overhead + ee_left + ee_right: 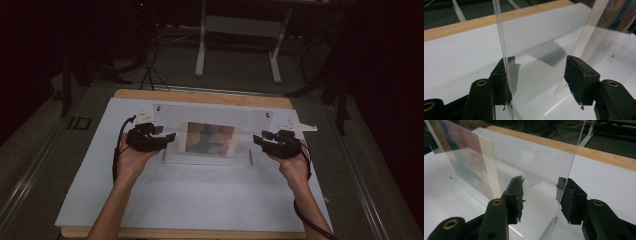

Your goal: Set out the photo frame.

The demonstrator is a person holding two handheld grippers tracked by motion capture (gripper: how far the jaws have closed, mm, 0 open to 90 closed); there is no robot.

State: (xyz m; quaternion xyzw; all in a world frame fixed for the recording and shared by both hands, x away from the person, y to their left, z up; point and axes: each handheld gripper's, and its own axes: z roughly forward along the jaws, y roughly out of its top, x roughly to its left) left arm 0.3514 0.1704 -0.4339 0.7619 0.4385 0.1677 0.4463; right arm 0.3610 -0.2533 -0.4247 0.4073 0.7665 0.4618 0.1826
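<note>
Acrylic frame (210, 135) stands upright near the middle of a white sheet (200, 200) that covers the wooden table (200, 96), and it bears a picture (210, 138) of blurred blue, brown and pinkish colour in its centre. Seen from the high view, the left gripper (170, 137) is at the frame's left end and the right gripper (257, 140) at its right end, each held in a hand that comes in from below, both at about the same height on the panel. In the left gripper view the clear panel's edge (501, 42) runs up between the jaws, close against the left pad (505, 82); whether it touches that pad cannot be told, while the right pad (576, 80) stands well apart from it. The jaws are wide open and grip nothing. The picture (619, 15) shows at the upper right of that view, beyond the jaws. In the right gripper view the frame's side edge (571, 170) comes down just in front of the right pad (570, 197), near it or touching, and the left pad (516, 197) stands clear of it with bare sheet between. These jaws too are spread wide, with the panel's end between them and no squeeze on it. The picture (461, 157) lies to the left, past the left pad.
</note>
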